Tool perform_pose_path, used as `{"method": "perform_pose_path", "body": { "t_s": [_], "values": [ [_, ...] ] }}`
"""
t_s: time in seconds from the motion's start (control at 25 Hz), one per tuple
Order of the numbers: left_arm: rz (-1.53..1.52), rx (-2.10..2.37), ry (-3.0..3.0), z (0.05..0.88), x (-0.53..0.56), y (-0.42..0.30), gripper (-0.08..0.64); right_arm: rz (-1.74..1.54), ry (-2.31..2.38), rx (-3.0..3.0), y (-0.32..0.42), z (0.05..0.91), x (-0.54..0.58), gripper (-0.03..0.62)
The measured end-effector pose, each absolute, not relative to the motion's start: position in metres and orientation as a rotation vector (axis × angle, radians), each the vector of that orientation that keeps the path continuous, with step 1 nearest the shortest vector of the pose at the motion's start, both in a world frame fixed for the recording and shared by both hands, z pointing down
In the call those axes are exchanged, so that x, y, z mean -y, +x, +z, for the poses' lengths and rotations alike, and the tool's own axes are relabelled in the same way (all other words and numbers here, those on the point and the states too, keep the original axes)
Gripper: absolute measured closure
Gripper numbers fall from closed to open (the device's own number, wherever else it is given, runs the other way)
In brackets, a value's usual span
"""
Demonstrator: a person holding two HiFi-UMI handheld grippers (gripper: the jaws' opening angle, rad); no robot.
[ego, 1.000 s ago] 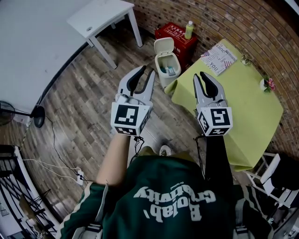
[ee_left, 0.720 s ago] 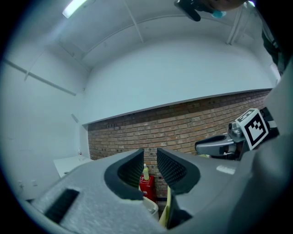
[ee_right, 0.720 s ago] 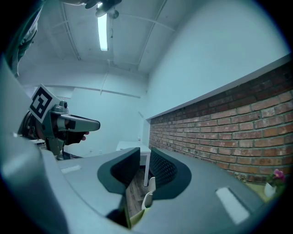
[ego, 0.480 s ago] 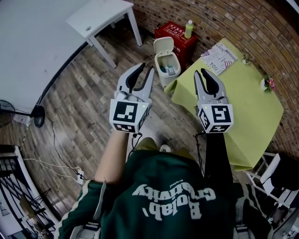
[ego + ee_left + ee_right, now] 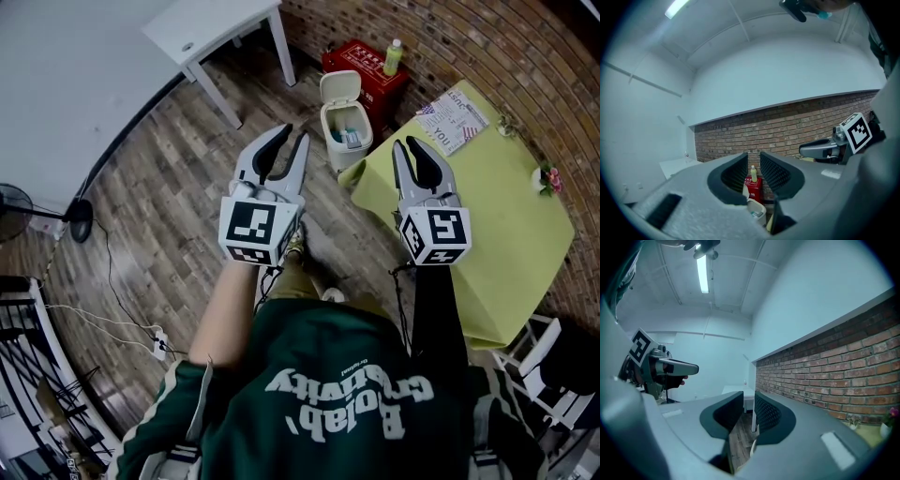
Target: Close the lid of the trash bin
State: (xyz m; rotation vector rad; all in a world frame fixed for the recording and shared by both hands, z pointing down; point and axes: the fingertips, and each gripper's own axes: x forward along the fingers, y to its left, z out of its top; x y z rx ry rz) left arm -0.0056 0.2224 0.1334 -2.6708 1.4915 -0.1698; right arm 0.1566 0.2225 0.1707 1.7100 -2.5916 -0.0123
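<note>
My left gripper [image 5: 294, 137] jaws, just closing slightly, and right gripper [image 5: 406, 143] jaws stand apart, empty. Trash bin [image 5: 340, 159], upper centre: lid [image 5: 337, 87] raised.

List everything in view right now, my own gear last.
trash bin: one, cream, floor beside green table, lid up
red crate: one, red, behind the bin
bottle: one, yellow-green, on the crate
white table: one, white, upper left
green table: one, yellow-green, right
newspaper: one, white print, green table's far corner
flowers: one bunch, pink, green table's right edge
fan: one, black, floor at left
left claw: one, grey, jaws slightly apart and just closing a little, nothing between
right claw: one, grey, jaws slightly apart, nothing between
</note>
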Motion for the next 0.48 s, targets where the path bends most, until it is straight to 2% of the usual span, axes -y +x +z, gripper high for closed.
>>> {"method": "perform_pose_path", "body": {
  "t_s": [0.48],
  "values": [
    [-0.140, -1.455, -2.702, 0.138, -0.162, -0.023, 0.472, -0.047, 1.695, 2.575, 0.133, 0.172, -0.172, 0.503]
  ]
}}
